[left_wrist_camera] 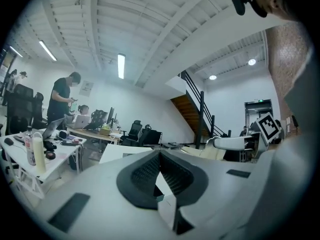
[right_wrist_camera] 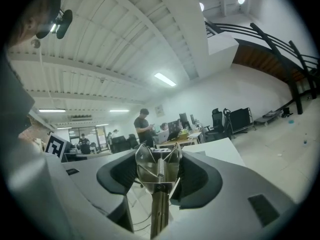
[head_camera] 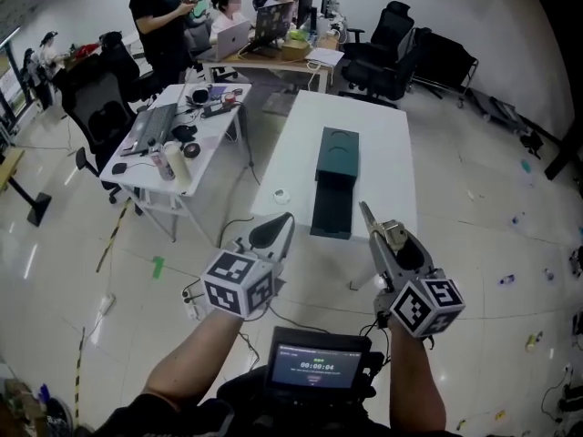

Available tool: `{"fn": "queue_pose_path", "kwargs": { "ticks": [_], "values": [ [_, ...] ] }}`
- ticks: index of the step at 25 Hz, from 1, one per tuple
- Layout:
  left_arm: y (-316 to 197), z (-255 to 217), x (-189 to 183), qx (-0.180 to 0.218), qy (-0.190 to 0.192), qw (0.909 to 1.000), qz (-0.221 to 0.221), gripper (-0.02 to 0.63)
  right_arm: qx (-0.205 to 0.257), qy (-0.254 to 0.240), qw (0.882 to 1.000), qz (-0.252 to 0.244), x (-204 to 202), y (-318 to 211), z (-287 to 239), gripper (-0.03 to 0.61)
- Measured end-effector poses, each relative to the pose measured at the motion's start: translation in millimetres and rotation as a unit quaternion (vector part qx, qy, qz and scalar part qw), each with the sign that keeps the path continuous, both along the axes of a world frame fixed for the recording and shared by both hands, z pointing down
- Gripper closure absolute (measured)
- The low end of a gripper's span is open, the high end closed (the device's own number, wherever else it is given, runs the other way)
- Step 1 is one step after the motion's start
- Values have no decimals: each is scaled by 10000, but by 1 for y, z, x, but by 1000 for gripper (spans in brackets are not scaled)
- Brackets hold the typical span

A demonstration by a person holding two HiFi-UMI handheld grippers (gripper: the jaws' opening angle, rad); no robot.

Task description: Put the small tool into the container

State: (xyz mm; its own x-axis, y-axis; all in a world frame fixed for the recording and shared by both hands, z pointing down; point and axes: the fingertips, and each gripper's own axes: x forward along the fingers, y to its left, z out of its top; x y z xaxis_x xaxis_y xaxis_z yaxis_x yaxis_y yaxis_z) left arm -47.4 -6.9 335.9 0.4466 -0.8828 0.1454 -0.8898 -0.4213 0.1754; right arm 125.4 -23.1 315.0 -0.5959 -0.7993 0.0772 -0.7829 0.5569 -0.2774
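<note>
My right gripper (head_camera: 390, 240) is shut on a small shiny metal tool (head_camera: 392, 236) with a spring in its middle. The tool (right_wrist_camera: 156, 170) stands upright between the dark pads (right_wrist_camera: 197, 179) in the right gripper view, its long handle running down past them. My left gripper (head_camera: 279, 228) is shut with nothing in it, and its pads (left_wrist_camera: 142, 176) meet at the tips. Both grippers hover in the air short of the near end of a white table (head_camera: 387, 157). A dark green box-shaped container (head_camera: 335, 159) stands on that table, a long lower part (head_camera: 331, 209) reaching toward me.
A small roll of tape (head_camera: 281, 195) lies on the white table left of the container. A cluttered table (head_camera: 173, 130) with bottles stands to the left. People sit and stand at far desks (head_camera: 264, 57), with office chairs (head_camera: 392, 48) around. A small screen (head_camera: 317, 367) sits at my chest.
</note>
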Motion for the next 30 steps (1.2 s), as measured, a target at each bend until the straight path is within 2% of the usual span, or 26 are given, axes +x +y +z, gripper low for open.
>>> {"fn": "queue_pose_path", "kwargs": {
  "ticks": [2, 6, 14, 24, 30],
  "values": [
    [-24, 4, 10, -108, -11, 9999, -73, 594, -35, -19, 9999, -132, 3, -26, 3, 327],
    [-68, 6, 19, -45, -46, 9995, -318, 594, -53, -13, 9995, -319, 9, -70, 6, 327],
    [-128, 16, 14, -221, -90, 9988, -432, 594, -244, -8, 9994, -252, 8, -137, 17, 327],
    [-215, 45, -32, -374, -183, 9990, -147, 594, -696, 41, 9974, 198, -40, -222, 64, 327],
    [-258, 78, -55, -602, -235, 9978, 162, 594, -1086, 406, 9927, 345, -77, -264, 108, 327]
  ]
}}
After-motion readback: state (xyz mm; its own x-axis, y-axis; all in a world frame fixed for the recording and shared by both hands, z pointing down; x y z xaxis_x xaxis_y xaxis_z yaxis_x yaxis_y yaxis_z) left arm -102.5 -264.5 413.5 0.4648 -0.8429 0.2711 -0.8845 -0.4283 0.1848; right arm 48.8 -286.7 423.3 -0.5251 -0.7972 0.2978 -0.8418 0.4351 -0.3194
